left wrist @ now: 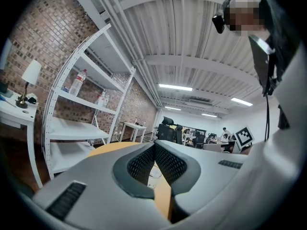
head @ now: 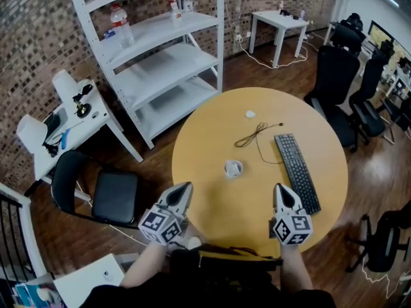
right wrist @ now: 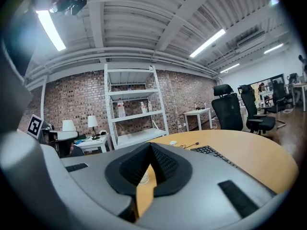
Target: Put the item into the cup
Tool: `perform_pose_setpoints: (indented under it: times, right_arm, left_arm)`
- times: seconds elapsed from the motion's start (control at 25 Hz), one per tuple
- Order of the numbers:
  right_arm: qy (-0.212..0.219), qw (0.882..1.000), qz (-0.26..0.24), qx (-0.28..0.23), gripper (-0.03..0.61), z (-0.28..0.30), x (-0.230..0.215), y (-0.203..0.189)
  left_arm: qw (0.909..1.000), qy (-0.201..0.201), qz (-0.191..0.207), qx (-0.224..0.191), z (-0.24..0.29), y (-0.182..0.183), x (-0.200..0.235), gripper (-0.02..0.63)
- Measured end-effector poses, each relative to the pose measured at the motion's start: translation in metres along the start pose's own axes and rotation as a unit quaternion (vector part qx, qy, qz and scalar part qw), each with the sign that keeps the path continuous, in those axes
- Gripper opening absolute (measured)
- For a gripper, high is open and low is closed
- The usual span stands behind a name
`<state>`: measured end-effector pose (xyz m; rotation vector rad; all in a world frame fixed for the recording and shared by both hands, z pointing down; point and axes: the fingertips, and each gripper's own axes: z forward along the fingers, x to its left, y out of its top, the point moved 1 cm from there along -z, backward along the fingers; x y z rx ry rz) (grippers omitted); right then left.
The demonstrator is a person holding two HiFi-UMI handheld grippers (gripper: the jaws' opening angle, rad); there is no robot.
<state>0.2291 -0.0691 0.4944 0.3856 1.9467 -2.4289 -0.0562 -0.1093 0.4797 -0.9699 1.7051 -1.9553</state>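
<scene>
Round table (head: 205,140), keyboard (head: 297,172) off to the right. The left gripper (head: 186,186) and right gripper (head: 280,188) hang over the near edge, jaws pinched together on nothing. The clear cup (head: 233,168) sits mid-table. The small white item (head: 250,114), rounded-looking, lies well beyond it, so it probably needs grabbing and dropping in.

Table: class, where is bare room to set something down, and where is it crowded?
Bare: the left of the table, beside the cup and cable. Crowded: the right, around the keyboard.
</scene>
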Motion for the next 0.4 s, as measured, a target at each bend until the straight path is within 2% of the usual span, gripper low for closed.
perform_pose_setpoints:
  times: [0.4]
  right_arm:
    - [0.005, 1.0, -0.003, 0.002, 0.008, 0.0013, 0.0015, 0.0013]
  left_arm:
    - [1.0, -0.006, 0.003, 0.003, 0.005, 0.0025, -0.0011, -0.006]
